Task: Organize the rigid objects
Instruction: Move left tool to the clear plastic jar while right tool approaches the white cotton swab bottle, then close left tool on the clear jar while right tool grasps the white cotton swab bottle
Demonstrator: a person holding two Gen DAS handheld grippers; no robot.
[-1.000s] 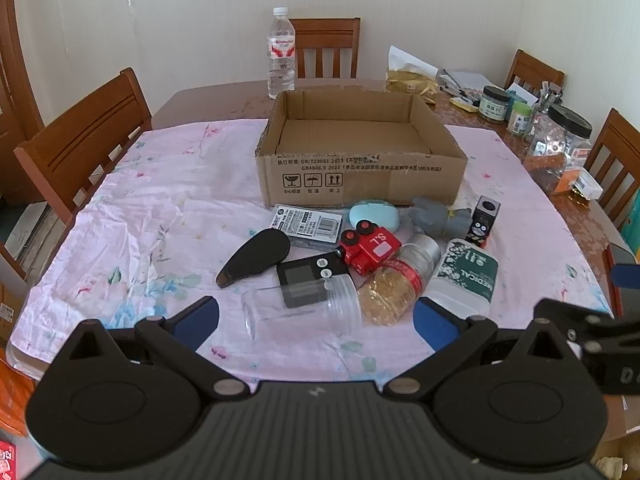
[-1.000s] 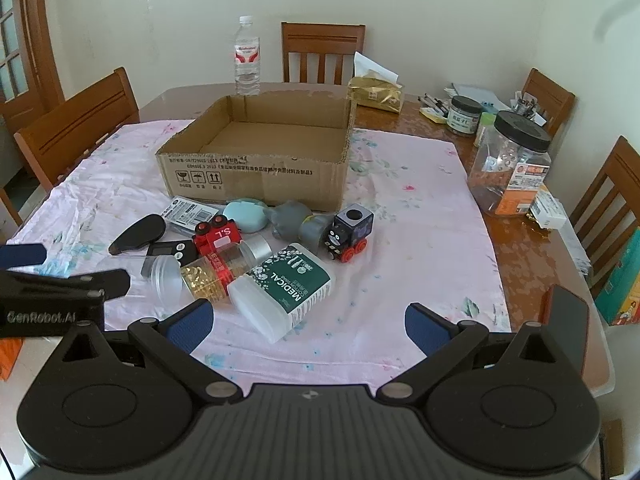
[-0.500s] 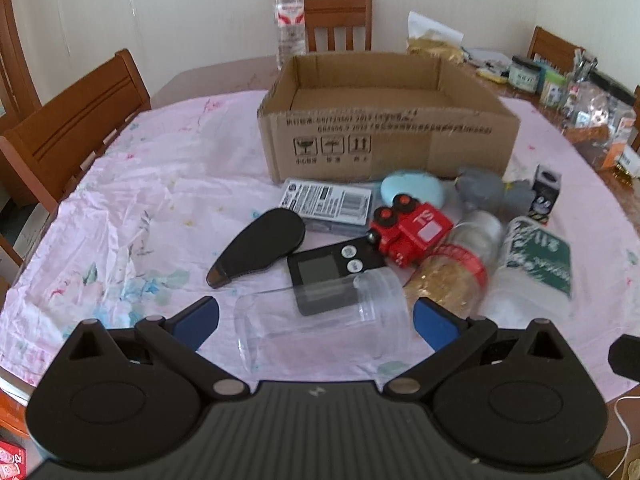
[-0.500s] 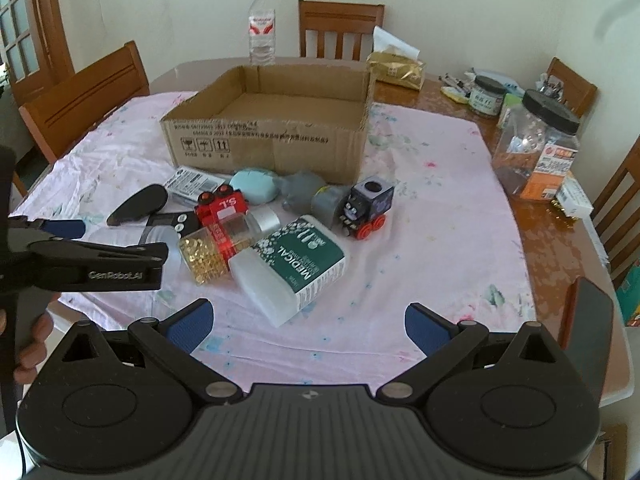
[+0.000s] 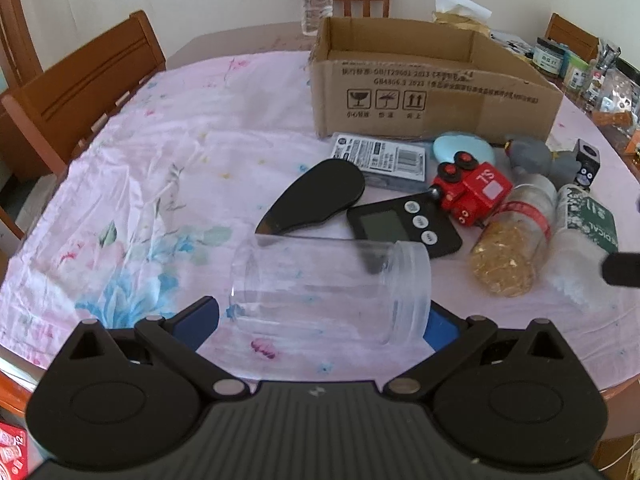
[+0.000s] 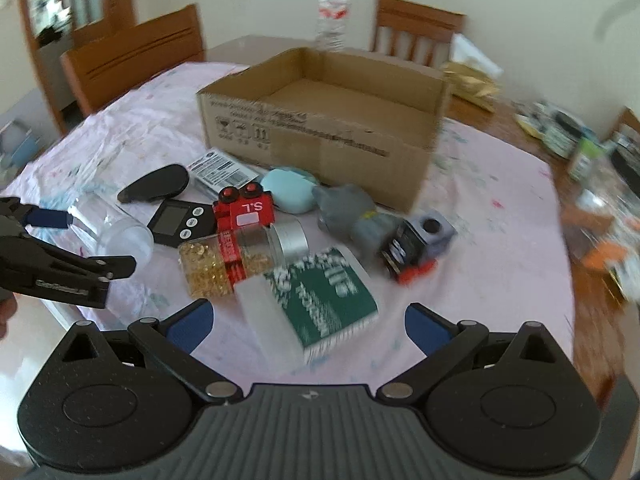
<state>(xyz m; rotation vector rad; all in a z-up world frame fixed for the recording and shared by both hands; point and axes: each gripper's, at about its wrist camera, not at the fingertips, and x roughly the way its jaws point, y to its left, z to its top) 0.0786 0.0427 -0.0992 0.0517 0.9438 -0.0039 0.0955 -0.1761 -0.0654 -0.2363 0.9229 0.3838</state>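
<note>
Clear jar point(image 5: 332, 288) on its side between wide left fingers point(image 5: 200, 314), right fingers point(image 6: 188, 322) wide, view blurred.

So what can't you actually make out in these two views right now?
- Cardboard box floor: the left wrist view hides it behind the near wall; the right wrist view is blurred.
- Clutter at the table's far right: smeared by motion blur in the right wrist view.
- Clear jar: whether the left tool touches it; the jar covers one fingertip.

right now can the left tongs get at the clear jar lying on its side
Probably yes. The left tongs are open with the clear jar lying between the blue pads, and nothing sits between them and the jar.
</note>
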